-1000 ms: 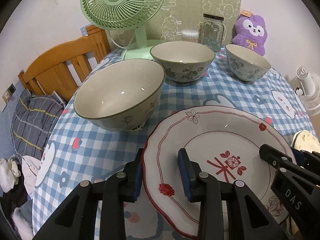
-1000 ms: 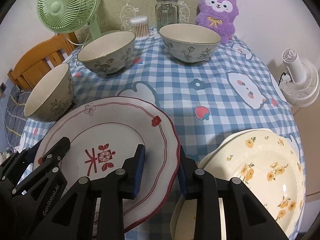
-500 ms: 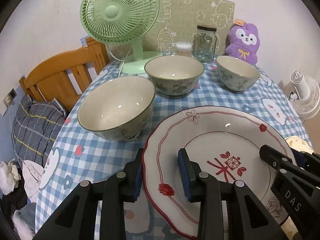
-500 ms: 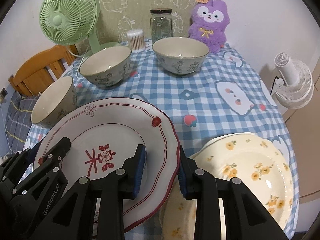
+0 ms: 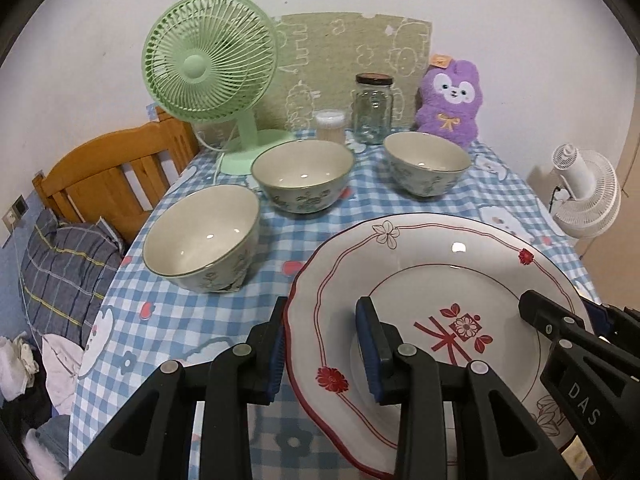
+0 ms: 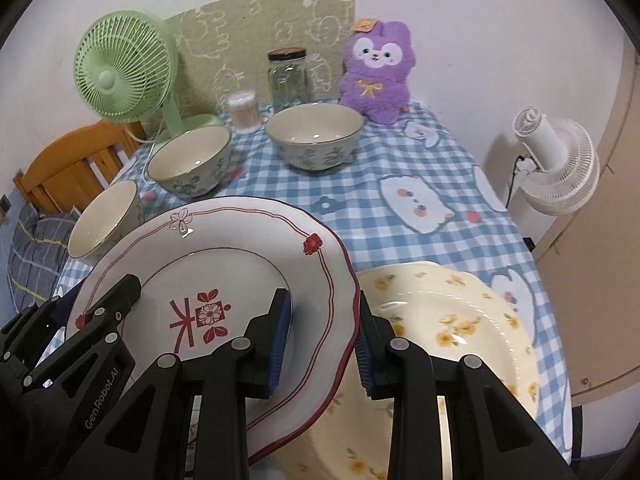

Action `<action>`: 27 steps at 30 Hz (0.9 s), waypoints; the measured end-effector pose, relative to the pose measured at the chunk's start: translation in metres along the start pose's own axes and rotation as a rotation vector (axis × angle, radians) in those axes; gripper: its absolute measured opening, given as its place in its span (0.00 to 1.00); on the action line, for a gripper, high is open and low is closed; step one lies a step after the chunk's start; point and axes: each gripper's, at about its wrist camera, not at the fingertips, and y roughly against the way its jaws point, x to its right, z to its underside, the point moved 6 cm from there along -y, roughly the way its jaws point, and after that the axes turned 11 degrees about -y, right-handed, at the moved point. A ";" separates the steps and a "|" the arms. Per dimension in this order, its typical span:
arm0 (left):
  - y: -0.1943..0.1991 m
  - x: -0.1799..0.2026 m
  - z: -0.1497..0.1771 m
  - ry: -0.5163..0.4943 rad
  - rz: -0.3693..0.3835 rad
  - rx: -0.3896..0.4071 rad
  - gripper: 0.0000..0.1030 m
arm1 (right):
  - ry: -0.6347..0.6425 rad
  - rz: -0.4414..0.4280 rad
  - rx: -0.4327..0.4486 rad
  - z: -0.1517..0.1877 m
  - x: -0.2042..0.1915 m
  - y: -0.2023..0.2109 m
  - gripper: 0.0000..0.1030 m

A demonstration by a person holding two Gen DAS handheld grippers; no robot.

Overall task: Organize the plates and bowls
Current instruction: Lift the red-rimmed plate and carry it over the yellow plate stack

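Lifted clear of the tablecloth [image 5: 192, 312] since a second ago, red-rimmed plate [image 5: 432, 272] clenched at nine o'clock by left gripper [image 5: 326, 344] and three o'clock by right gripper [image 6: 322, 340], likely bound for yellow floral plate [image 6: 448, 320].

Both the left gripper [image 5: 324, 344] and right gripper [image 6: 322, 336] are black plastic with silver screws, blue ribbed pads [image 6: 278, 340] inside their jaws, and white lettering.

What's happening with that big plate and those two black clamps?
A person is holding a claw in each hand, and both grip the same red-trimmed white plate by opposite edges: the left claw on its left rim, the right claw on its right rim. The plate is raised over the checked tablecloth, overlapping a yellow-flowered plate. Three floral bowls sit farther back.
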 end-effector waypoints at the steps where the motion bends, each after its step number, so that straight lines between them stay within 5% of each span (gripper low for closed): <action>1: 0.002 0.003 0.000 -0.001 0.003 0.003 0.31 | -0.004 0.001 0.003 0.000 0.003 0.002 0.32; 27: 0.024 0.093 0.009 -0.068 0.092 0.013 0.31 | -0.105 0.060 0.041 0.019 0.100 0.036 0.32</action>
